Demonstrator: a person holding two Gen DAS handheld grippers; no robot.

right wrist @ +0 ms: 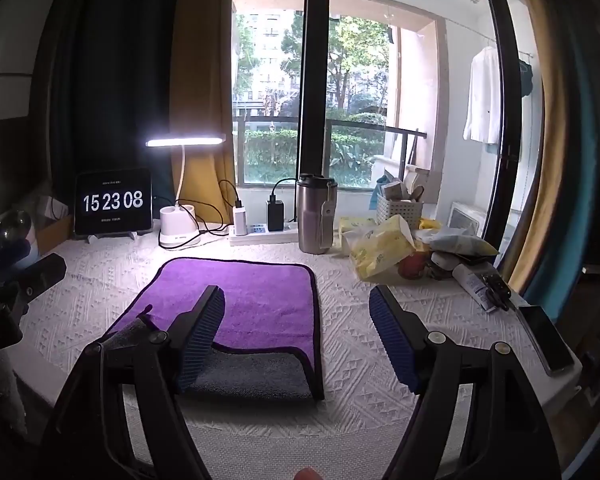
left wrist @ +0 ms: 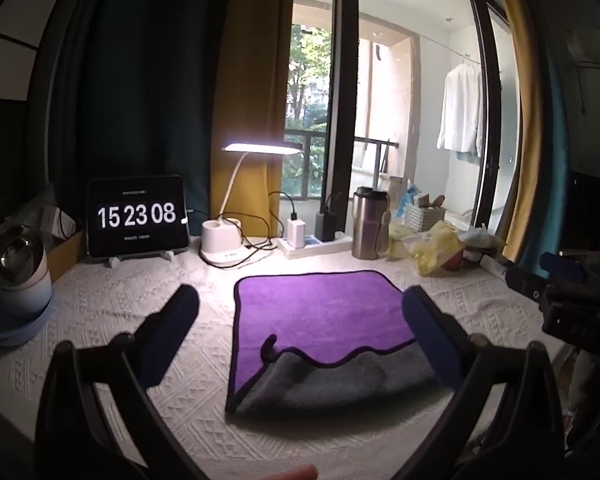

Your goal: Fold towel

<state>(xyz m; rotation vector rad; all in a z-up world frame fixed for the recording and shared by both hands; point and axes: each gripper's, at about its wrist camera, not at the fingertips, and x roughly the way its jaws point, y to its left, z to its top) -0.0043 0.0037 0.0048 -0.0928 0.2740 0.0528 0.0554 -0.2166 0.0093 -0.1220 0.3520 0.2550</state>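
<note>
A towel, purple on one side (left wrist: 320, 312) and grey on the other, lies folded on the white textured cloth; its grey layer sticks out at the near edge. It shows in the right wrist view (right wrist: 260, 300) too. My left gripper (left wrist: 300, 320) is open and empty, held above the table with its fingers on either side of the towel. My right gripper (right wrist: 296, 328) is open and empty, above the towel's right edge. The right gripper's body shows at the far right of the left wrist view (left wrist: 572, 300).
Along the back stand a tablet clock (left wrist: 138, 216), a lit desk lamp (left wrist: 228, 240), a power strip with chargers (left wrist: 312, 240), and a steel tumbler (left wrist: 370, 224). Yellow packets and clutter (right wrist: 384, 252), a tube (right wrist: 476, 286) and a phone (right wrist: 546, 338) lie right. A round device (left wrist: 16, 272) sits left.
</note>
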